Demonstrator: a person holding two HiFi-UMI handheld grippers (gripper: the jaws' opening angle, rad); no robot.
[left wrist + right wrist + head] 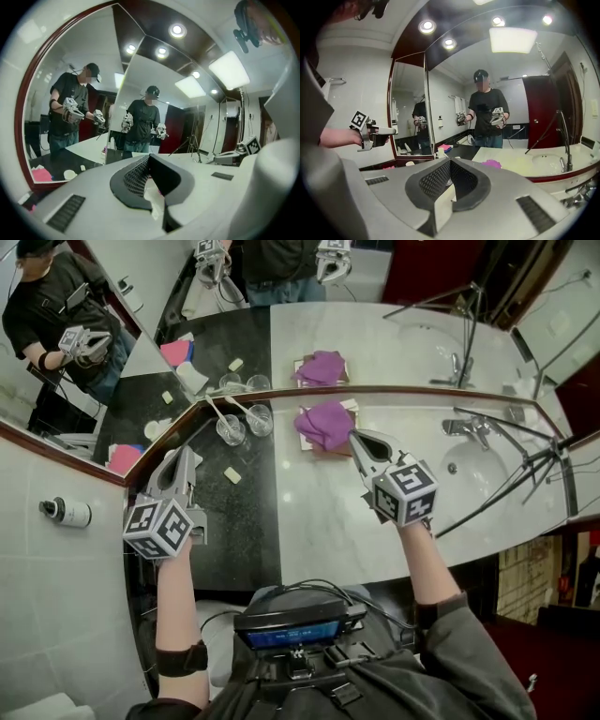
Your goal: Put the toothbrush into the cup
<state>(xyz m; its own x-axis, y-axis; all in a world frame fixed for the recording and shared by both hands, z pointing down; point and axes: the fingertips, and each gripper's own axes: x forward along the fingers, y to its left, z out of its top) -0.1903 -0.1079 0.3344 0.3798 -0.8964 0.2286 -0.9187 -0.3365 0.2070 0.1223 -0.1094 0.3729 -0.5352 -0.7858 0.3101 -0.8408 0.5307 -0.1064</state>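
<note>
Chest-mounted black box w/ a blue screen sat closest to the head camera, w/ both forearms reaching out past it over a bathroom counter. The left gripper was held over the black part of the counter, its jaws pressed together w/ nothing between them. The right gripper was over the white marble part, jaws likewise closed & empty, its tip just beside a crumpled purple cloth. Both pointed toward the mirror along the counter's back edge. Between the two grippers & near the mirror stood two clear cups, side by side. The left cup had a white toothbrush leaning in it; the right cup also held a thin white stick, prob. another brush. A small pale block, maybe soap, lay on the black stone in front of the cups. The sink & chrome faucet were at far right, w/ a black tripod reaching across them. In both gripper views the mirror reflected the person holding a gripper in each hand.
</note>
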